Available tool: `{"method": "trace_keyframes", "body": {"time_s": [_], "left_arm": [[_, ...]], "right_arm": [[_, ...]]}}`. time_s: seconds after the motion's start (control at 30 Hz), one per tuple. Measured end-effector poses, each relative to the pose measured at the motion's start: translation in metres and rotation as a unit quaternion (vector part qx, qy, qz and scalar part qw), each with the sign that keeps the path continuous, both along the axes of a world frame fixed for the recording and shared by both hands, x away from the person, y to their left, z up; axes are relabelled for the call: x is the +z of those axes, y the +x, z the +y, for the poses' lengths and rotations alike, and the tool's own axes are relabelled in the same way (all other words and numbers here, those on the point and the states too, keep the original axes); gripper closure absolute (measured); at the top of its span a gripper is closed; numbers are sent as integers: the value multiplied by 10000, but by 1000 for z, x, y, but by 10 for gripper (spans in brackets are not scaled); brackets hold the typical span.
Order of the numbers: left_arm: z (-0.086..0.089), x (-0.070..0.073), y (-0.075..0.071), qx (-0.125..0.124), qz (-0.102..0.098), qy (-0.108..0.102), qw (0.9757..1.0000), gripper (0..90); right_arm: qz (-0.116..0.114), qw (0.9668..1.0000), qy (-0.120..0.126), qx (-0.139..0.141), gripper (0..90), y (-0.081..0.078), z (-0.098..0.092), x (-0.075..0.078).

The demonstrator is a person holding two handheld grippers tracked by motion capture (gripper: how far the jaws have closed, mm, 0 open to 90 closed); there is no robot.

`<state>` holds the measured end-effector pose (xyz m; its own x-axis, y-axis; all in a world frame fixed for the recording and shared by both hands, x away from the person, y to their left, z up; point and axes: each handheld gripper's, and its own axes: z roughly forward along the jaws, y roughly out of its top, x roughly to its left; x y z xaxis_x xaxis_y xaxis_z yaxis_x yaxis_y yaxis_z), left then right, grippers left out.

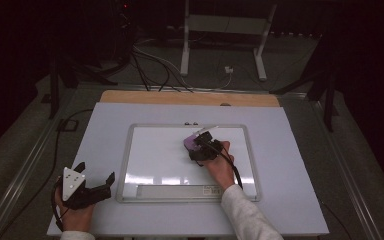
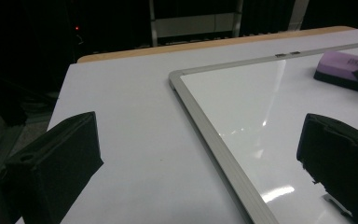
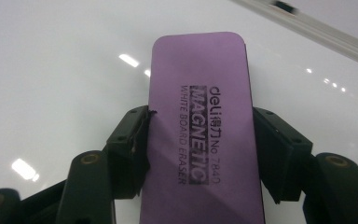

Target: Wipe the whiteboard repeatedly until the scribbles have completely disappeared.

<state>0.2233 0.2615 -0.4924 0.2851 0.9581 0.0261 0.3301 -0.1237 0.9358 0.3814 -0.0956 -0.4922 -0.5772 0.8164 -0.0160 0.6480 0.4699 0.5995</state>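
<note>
- The left gripper [image 1: 96, 189] is being rested on the near left corner of the table [image 1: 300, 200], just beside the near left corner of the whiteboard [image 1: 155, 150]; its jaws are being kept wide apart with nothing between them, as the left gripper view shows bare table top and the board's frame [image 2: 214, 144] in the gap.
- The whiteboard is being left lying flat in the middle of the table, its surface appearing clean, with glare streaks near its near edge.
- The purple eraser [image 3: 205, 135] is being gripped across its two long sides by the right gripper [image 1: 203, 146], pad down on the board, toward the far right part of the writing surface.
- The step in hand is judged to be wiping: the eraser is best kept flat, pressed evenly, and drawn in straight overlapping strokes, so that the pad is not being tilted out of the jaws.
- The far frame [image 3: 317, 28] is being approached closely, so strokes toward it should be stopped short.
- Ample open board is being offered to the left and toward the near edge; free table margin is being left on the right of the frame.
</note>
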Motion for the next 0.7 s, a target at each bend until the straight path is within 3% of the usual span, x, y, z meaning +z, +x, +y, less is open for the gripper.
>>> {"method": "trace_keyframes", "body": {"time_s": [0.17, 0.27, 0.47, 0.63, 0.7], "left_arm": [[1, 0, 0, 8, 0, -9, 10000, 4], [1, 0, -1, 10, -2, -24, 10000, 4], [2, 0, -1, 14, 2, -25, 10000, 4], [1, 0, 0, 8, 0, -20, 10000, 4], [1, 0, 0, 5, 9, -1, 10000, 4]], "right_arm": [[120, 9985, 174, 506, 411, -12, 19, -1], [124, 9981, 172, 578, 411, -12, 21, -1], [104, 9997, 202, 33, 411, 2, 3, -2], [99, 9987, 184, -457, 411, 12, -17, -1], [139, 9982, 250, -523, 411, 13, -21, -2]]}}
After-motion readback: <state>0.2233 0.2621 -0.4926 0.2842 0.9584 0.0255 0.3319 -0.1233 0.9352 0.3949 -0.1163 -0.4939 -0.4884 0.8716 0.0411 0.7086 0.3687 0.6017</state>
